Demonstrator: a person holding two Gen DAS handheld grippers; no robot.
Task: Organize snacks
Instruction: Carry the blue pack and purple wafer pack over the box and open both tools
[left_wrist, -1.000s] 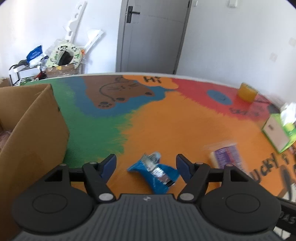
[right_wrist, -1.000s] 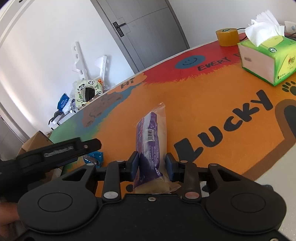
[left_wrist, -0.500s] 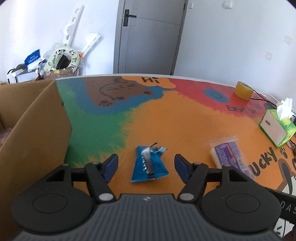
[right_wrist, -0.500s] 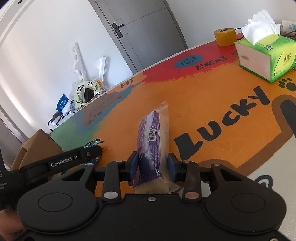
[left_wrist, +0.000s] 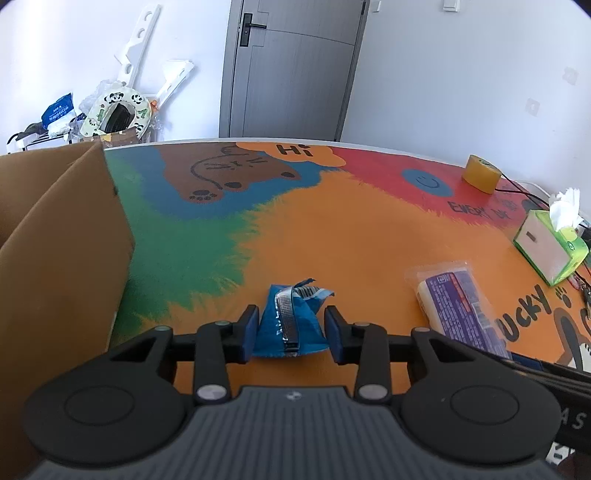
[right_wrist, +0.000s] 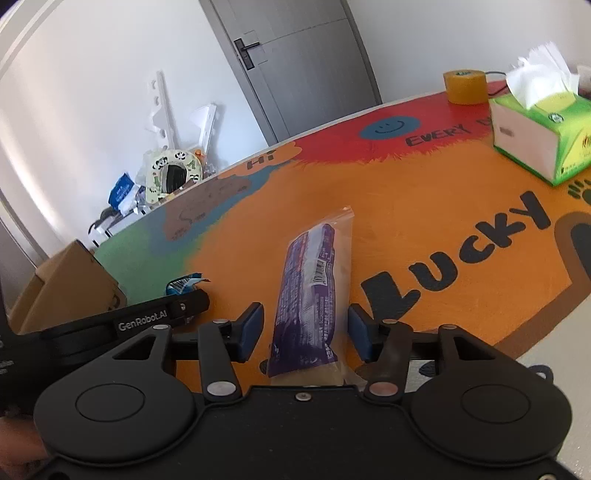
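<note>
Snacks number two: blue packet (left_wrist: 289, 322), purple packet (right_wrist: 309, 299), seemingly both tabletop.

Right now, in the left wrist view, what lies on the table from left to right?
Cardboard box → blue snack packet, between the closing jaws of the left gripper → purple snack pack → green tissue box. The yellow tape roll sits farther back, above the purple pack.

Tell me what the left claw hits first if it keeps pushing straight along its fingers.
The blue snack packet: it already sits between the closing fingers of the left claw. Beyond it, probably only the painted tabletop; depth is hard to judge.
</note>
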